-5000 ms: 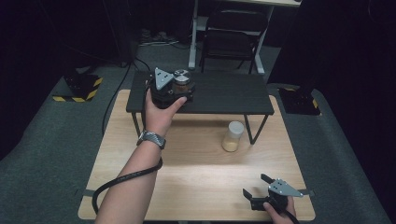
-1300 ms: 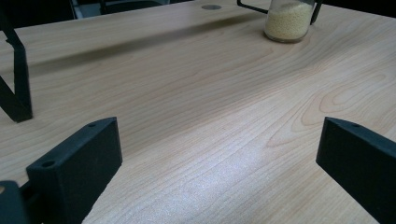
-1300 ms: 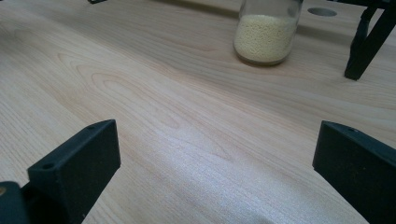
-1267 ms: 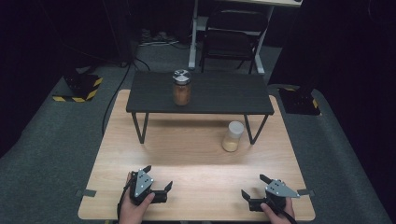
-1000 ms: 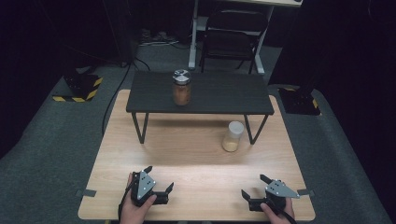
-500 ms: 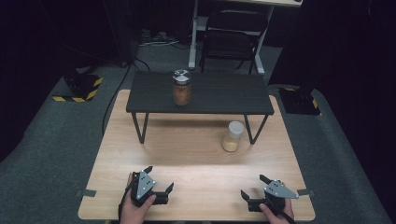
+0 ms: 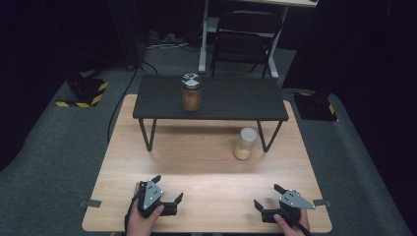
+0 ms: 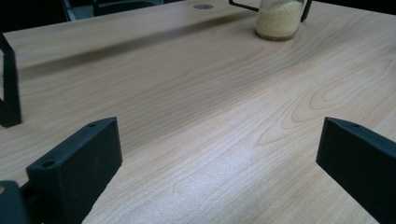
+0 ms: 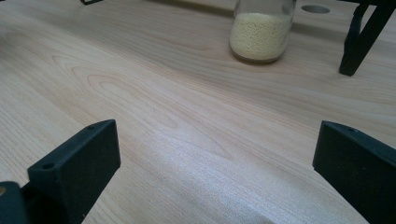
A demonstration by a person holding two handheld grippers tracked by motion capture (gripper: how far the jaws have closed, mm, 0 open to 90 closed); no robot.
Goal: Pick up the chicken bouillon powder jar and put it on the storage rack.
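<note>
**Both grippers rest apart at the near edge, jars untouched**

While both hands sit low at the near edge of the light wooden tabletop (image 7: 206, 167), neither gripper holds anything. Seen from the high view, the left gripper (image 7: 167, 189) lies at the near left with its jaws spread wide and bare wood between them. The right gripper (image 7: 268, 199) lies at the near right, well apart from the left one, its jaws likewise wide and empty. Each gripper view confirms this: two black jaws rise from the bottom corners with only wood grain between them.

A clear jar of pale yellow grains (image 7: 245, 143) with a white lid stands upright on the tabletop, right of centre and well ahead of both grippers. It stands just beside the front right leg of a small black table (image 7: 231, 98) that stands on the far half of the tabletop. In the left gripper view this jar (image 8: 279, 18) shows far off at the upper right; in the right gripper view the jar (image 9: 261, 35) shows ahead, slightly right of centre, with the black leg (image 9: 359, 39) near it.

On top of the small black table, left of its middle, a second jar with brown contents (image 7: 191, 92) stands upright, capped by a lid with a black-and-white pattern.
</note>
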